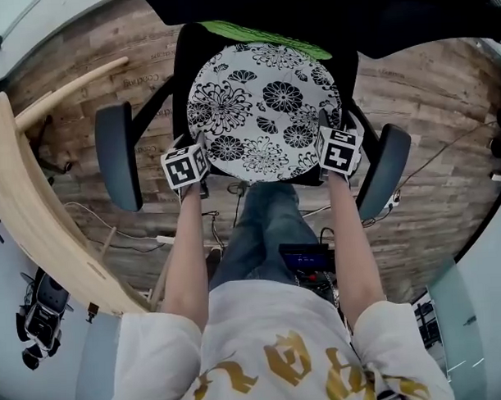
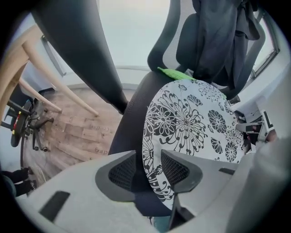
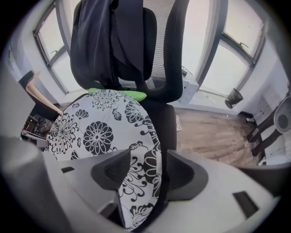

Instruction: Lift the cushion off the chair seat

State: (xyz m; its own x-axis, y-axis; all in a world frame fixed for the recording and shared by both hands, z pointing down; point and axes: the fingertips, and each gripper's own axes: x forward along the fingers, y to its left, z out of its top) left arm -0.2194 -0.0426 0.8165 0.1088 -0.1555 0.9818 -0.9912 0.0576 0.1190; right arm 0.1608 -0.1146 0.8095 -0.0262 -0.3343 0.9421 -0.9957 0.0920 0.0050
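Observation:
A round white cushion (image 1: 264,112) with black flower print lies on the black office chair seat (image 1: 185,74). My left gripper (image 1: 186,167) is at the cushion's near left edge and my right gripper (image 1: 340,150) at its near right edge, both pointing steeply down. In the left gripper view the cushion (image 2: 191,123) has its rim between the open jaws of the left gripper (image 2: 148,170), with a gap at the left pad. In the right gripper view the cushion (image 3: 100,132) rim also sits between the spread jaws of the right gripper (image 3: 148,173), unpinched.
Two grey armrests (image 1: 118,155) (image 1: 385,170) flank the seat close to both grippers. A green item (image 1: 269,29) lies behind the cushion and a dark garment (image 3: 113,41) hangs on the backrest. A curved wooden piece (image 1: 20,187) stands left; cables lie on the wood floor.

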